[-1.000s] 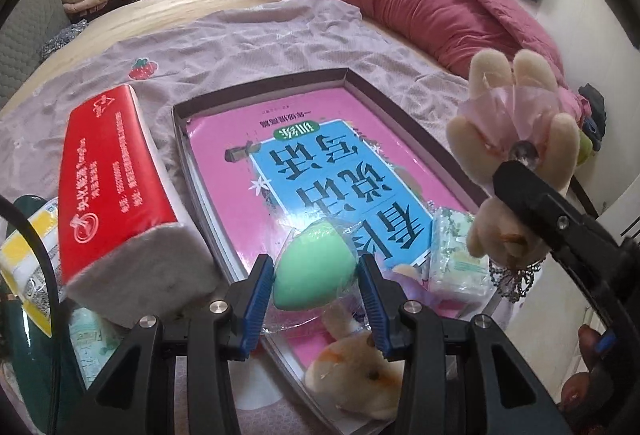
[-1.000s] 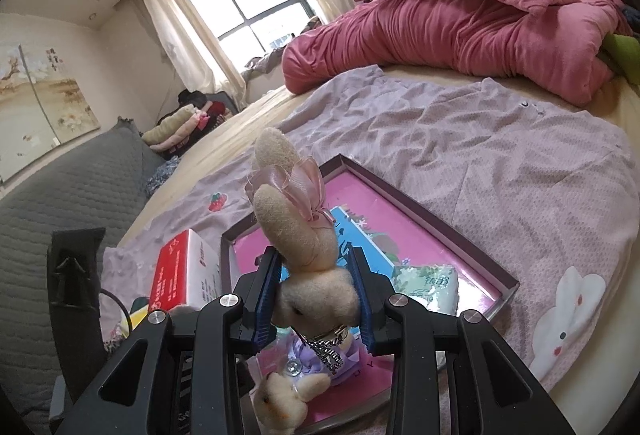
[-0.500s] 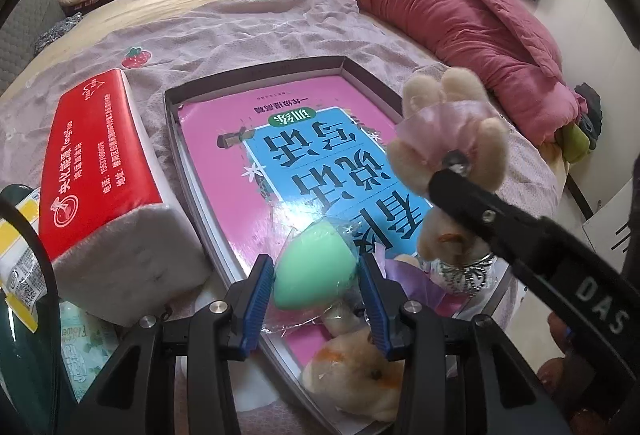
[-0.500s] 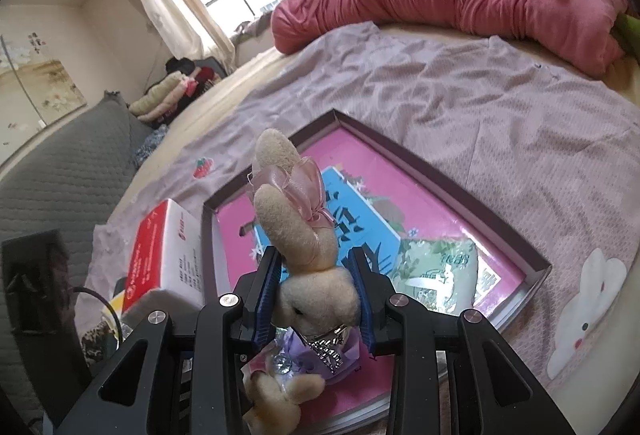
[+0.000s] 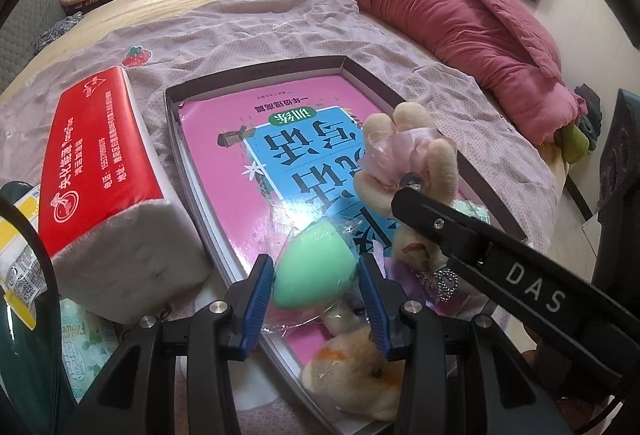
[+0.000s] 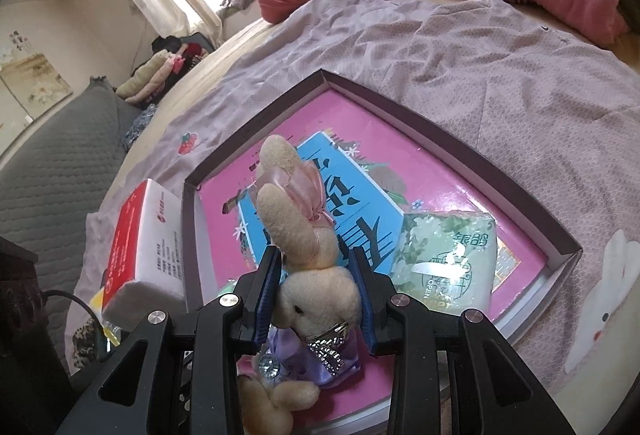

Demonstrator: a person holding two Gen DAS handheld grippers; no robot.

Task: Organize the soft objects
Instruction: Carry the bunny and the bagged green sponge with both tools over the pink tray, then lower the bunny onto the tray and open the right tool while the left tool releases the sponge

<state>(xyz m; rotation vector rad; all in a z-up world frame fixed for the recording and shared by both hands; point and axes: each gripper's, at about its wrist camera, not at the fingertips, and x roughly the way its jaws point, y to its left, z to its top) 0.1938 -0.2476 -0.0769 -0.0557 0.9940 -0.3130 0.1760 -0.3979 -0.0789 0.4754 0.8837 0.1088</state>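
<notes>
While both tools hang over the near end of the shallow dark-rimmed box (image 6: pixel 460 139), each carries one soft thing. At the bottom centre of the left wrist view, the left hand-held gripper (image 5: pixel 316 287) is clenched on a green egg-shaped sponge (image 5: pixel 314 267) in a clear wrapper, its blue pads pressing the sponge's sides. At the lower middle of the right wrist view, the right hand-held gripper (image 6: pixel 318 291) grasps a beige plush rabbit (image 6: pixel 316 291) by the head, ears and pink bow pointing up the frame and its purple sequinned dress hanging below the pads. Holding each by its firmest bulge probably keeps a squashy thing from slipping, and hovering low over the box suggests both are meant to go into it.

Inside the box a pink and blue book (image 6: pixel 360 163) covers the floor. On it, right of centre in the right wrist view, lies a green floral tissue pack (image 6: pixel 448 259). A second small plush (image 5: pixel 356 375) lies on the box's near corner, at the bottom of the left wrist view.

Outside the box, at the left of that view, a red and white tissue brick (image 5: pixel 104 171) rests on the lilac sheet (image 5: pixel 280 31) spread over the bed, beside the box's left rim. A crimson duvet (image 5: pixel 440 7) is heaped across the upper right.
</notes>
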